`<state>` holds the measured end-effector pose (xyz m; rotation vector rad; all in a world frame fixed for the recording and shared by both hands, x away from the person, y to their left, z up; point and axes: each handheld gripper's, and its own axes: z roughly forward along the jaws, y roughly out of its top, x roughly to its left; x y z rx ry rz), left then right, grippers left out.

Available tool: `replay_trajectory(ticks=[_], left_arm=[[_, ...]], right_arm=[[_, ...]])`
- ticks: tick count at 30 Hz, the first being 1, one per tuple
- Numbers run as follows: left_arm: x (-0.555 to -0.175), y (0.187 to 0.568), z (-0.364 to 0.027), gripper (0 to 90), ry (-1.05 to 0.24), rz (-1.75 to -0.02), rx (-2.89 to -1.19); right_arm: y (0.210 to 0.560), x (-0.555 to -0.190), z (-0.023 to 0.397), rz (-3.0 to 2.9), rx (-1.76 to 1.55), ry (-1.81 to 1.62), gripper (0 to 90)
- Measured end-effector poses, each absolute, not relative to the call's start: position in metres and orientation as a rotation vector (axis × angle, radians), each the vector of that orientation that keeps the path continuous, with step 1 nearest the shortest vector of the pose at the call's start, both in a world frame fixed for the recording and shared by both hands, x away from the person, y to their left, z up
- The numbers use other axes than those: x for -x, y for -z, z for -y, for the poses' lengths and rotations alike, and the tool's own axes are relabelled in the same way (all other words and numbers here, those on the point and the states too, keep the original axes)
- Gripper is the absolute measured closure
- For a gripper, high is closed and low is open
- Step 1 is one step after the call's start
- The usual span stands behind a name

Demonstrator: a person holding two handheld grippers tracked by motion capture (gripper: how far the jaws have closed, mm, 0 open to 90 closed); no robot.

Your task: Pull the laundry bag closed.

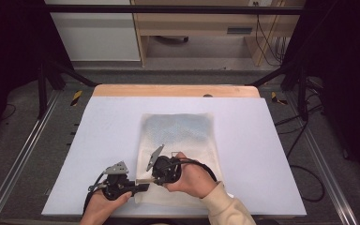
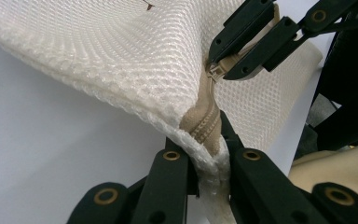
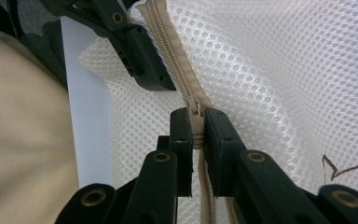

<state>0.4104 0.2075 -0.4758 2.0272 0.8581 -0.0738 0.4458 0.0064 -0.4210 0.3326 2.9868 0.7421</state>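
High view: a cream mesh bag is seen lying flat on the pale blue table sheet, just below the middle of the frame, its near edge toward the lower border. Two hands enter from the bottom edge. The left gripper is held at the lower left of the bag, its jaws reaching to the bag's near left corner. The right gripper is held just right of it, over the lower part of the bag, by a hand in a cream sleeve.

In the left gripper view, the jaws are pressed together on the bag's corner seam at the bottom centre, where the tan zipper ends. The mesh is lifted and rises toward the upper left. At the upper right, the right gripper is pinched on the zipper pull.

In the right gripper view, the zipper pull is clamped between the two black jaws at the centre, with the zipper tape running to the upper left, where the left gripper is clamped on the mesh edge. A brown mark is seen on the mesh at the lower right.
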Motion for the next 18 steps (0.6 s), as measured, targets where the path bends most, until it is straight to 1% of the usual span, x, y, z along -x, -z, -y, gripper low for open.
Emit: replay_trajectory(ticks=[18], left_arm=[[-0.4094, 0.4754, -0.2037, 85.4, 0.071, -0.843, -2.033]], right_arm=[[0.4207, -0.4433, -0.0003, -2.983, -0.343, -0.748, 82.3]])
